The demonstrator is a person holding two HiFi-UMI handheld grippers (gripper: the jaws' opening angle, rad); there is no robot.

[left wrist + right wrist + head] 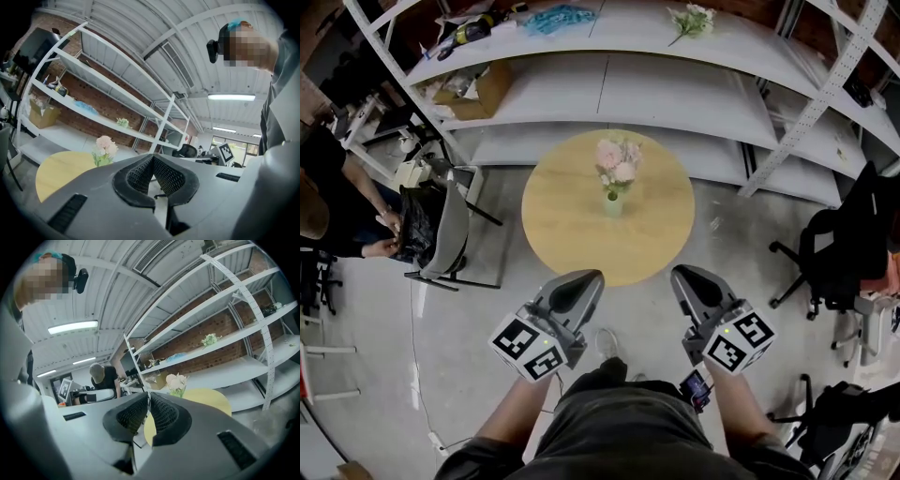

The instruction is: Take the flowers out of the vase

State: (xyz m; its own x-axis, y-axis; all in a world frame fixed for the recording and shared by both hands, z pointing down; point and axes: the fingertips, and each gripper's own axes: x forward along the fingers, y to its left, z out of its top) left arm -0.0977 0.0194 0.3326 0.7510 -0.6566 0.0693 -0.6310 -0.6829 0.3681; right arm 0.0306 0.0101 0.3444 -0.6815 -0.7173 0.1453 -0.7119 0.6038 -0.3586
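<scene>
A round wooden table [572,225] stands in front of white metal shelves [675,94]. Near its middle is a small pale vase [613,203], upright, with the pink and cream flowers [619,164] standing in it.

The left hand-held gripper [586,279] hangs over the floor just short of the table's near edge. Its jaws are pressed together with nothing between them, as the left gripper view shows. The right hand-held gripper [686,277] sits beside it, level with it and also short of the table. Its jaws are closed as well, pad tips meeting and empty. Both point towards the table, well apart from the vase.

On the top shelf lies another small bunch of flowers [692,19] (separate from the ones in the vase). A cardboard box [473,94] rests on the shelf below, and a grey chair [450,230] stands left of the table.
</scene>
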